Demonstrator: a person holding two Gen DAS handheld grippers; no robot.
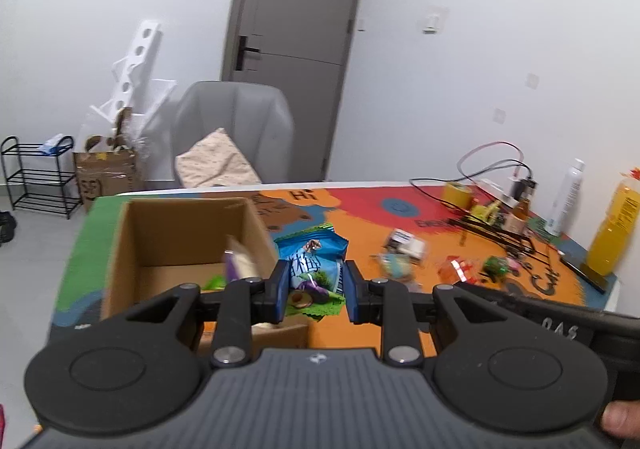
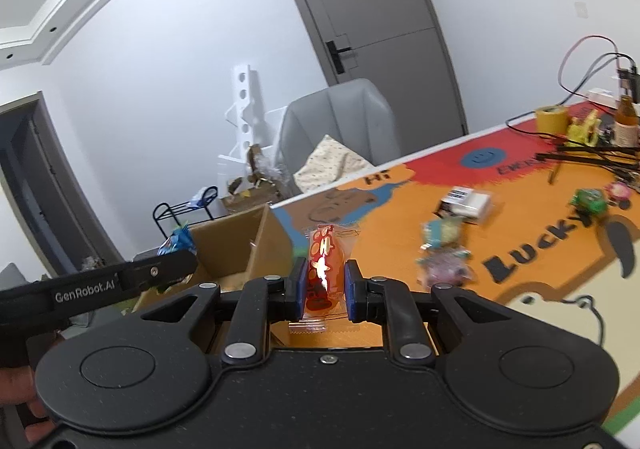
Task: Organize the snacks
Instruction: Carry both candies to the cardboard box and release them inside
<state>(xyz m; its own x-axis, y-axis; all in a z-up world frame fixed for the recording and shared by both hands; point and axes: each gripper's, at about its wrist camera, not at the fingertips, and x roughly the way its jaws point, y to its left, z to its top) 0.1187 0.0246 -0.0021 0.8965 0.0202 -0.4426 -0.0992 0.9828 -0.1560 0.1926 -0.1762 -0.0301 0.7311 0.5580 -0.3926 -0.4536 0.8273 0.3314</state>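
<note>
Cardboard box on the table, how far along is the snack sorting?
Done: the cardboard box holds a couple of packets already. In hand: the left tool grips a blue snack bag, the right tool an orange-red packet. Left: several loose snacks on the mat.

box (image 1: 188, 233): matt cardboard | red packet (image 2: 322, 269): glossy plastic (clear edges) | mat (image 1: 372, 221): printed, matt

loose snacks (image 1: 404, 261) blurred, box (image 1: 128, 249) contents half-hidden
</note>
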